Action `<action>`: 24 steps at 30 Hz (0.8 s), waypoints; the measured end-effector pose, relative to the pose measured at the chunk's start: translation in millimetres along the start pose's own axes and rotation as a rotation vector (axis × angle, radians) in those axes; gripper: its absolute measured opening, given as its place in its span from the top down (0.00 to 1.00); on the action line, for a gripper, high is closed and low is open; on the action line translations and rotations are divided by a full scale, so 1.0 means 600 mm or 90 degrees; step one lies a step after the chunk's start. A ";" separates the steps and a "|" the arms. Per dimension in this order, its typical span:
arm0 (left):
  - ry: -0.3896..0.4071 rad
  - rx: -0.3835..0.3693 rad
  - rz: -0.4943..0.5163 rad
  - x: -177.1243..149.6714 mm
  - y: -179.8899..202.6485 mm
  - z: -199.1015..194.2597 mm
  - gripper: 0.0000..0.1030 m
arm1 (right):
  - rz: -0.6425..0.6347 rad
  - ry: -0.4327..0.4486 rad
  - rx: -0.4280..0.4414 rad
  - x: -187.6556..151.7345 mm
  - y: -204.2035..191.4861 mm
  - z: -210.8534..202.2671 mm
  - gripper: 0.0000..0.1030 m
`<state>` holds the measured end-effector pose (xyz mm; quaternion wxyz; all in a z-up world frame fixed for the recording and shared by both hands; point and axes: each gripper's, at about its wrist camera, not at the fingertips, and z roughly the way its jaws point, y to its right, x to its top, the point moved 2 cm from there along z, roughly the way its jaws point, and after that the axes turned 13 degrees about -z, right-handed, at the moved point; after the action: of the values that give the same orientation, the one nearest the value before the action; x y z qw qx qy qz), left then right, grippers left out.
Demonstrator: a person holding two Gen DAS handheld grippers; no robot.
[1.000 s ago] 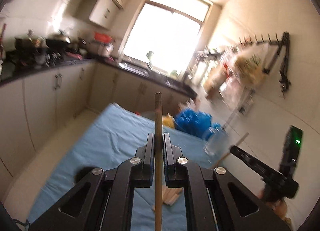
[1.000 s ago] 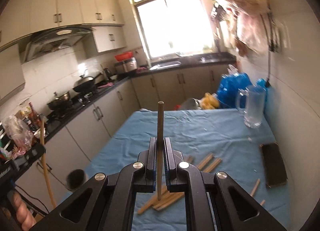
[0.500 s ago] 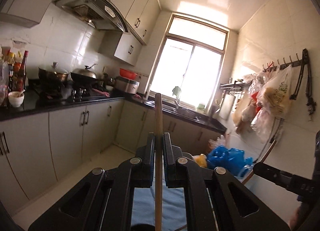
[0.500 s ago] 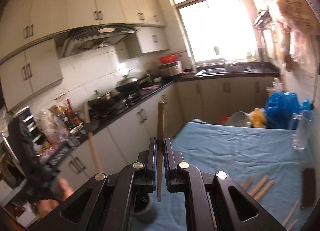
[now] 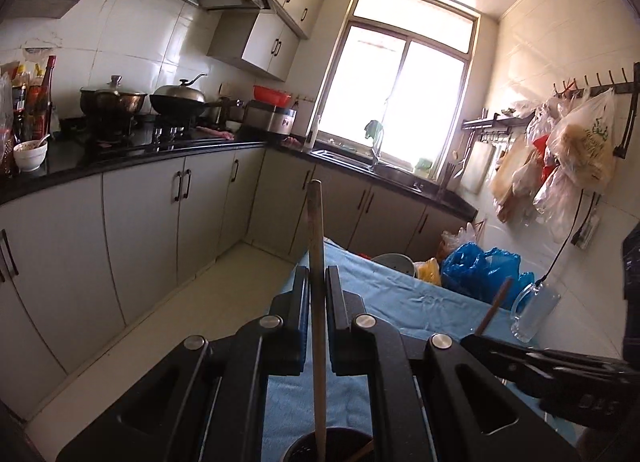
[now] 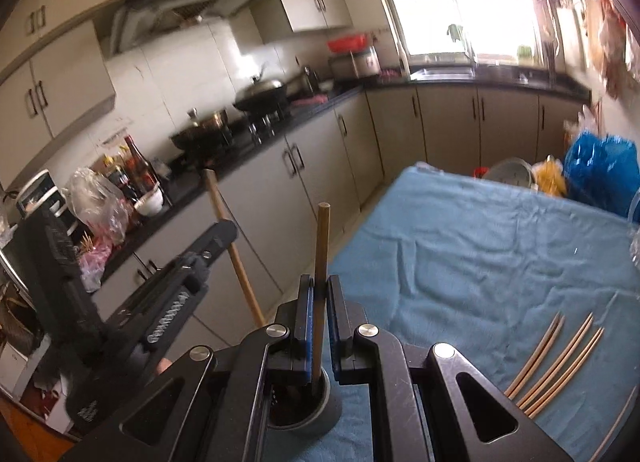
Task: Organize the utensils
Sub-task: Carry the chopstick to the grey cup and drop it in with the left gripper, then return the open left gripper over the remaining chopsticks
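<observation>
Left gripper [image 5: 318,286] clenched on a wooden chopstick [image 5: 317,302], which stands upright between the jaws. Its lower end sits inside the rim of a dark round holder [image 5: 304,448] at 6 o'clock in the left wrist view; whether it touches the bottom cannot be told.

Right gripper [image 6: 320,302] likewise clamped on a second chopstick [image 6: 321,246], upright, tip pointing at 12 o'clock. Its lower end dips into the mouth of the same dark holder [image 6: 316,414], just below the jaws. The holder rests on the blue cloth [image 6: 480,246] at the near edge of the table.

From the right wrist view, the left gripper shows at 9 o'clock with its chopstick slanting down toward the holder. From the left wrist view, the right gripper shows at 4 o'clock.

Loose chopsticks [image 6: 556,358] lie flat on the cloth at 4 o'clock of the holder, well apart from it, roughly parallel.

Clear glass mug [image 5: 534,312] stands at the far right of the table beside a blue plastic bag [image 5: 480,270]. Black countertop [image 5: 160,147] with pots runs along 9 to 11 o'clock; window [image 5: 400,101] at 12.
</observation>
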<state>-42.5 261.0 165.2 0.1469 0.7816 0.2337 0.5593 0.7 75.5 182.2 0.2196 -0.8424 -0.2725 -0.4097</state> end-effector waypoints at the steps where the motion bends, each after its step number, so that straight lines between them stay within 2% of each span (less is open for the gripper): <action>1: 0.000 0.002 -0.002 -0.002 -0.002 -0.001 0.93 | 0.008 -0.008 0.002 -0.005 0.005 0.009 0.93; 3: -0.002 0.004 0.000 -0.005 -0.004 -0.003 0.92 | 0.020 -0.019 0.008 -0.010 0.012 0.023 0.93; 5: -0.002 0.011 0.003 -0.007 -0.007 -0.008 0.82 | 0.027 -0.026 0.013 -0.012 0.014 0.033 0.92; 7: 0.007 0.019 -0.002 -0.006 -0.011 -0.018 0.64 | 0.033 -0.027 0.017 -0.012 0.014 0.032 0.92; 10: 0.016 0.020 -0.017 -0.001 -0.017 -0.034 0.62 | 0.030 -0.023 0.014 -0.010 0.011 0.030 0.92; 12: 0.013 0.020 -0.026 0.003 -0.020 -0.043 0.61 | 0.026 -0.020 0.009 -0.009 0.009 0.028 0.87; 14: 0.016 0.025 -0.030 0.008 -0.021 -0.055 0.61 | 0.023 -0.015 0.005 -0.007 0.009 0.024 0.73; 15: 0.019 0.029 -0.030 0.010 -0.020 -0.061 0.61 | 0.023 -0.012 0.003 -0.006 0.007 0.021 0.70; 21: 0.027 0.034 -0.040 0.015 -0.008 -0.112 0.61 | 0.038 0.018 -0.008 -0.014 0.024 -0.018 0.66; 24: 0.019 0.006 -0.055 0.010 0.008 -0.144 0.61 | 0.056 0.033 -0.025 -0.031 0.050 -0.050 0.60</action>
<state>-121.4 257.0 200.9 0.1638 0.7630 0.2717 0.5631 -6.9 29.9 179.5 0.2276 -0.8466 -0.2215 -0.4271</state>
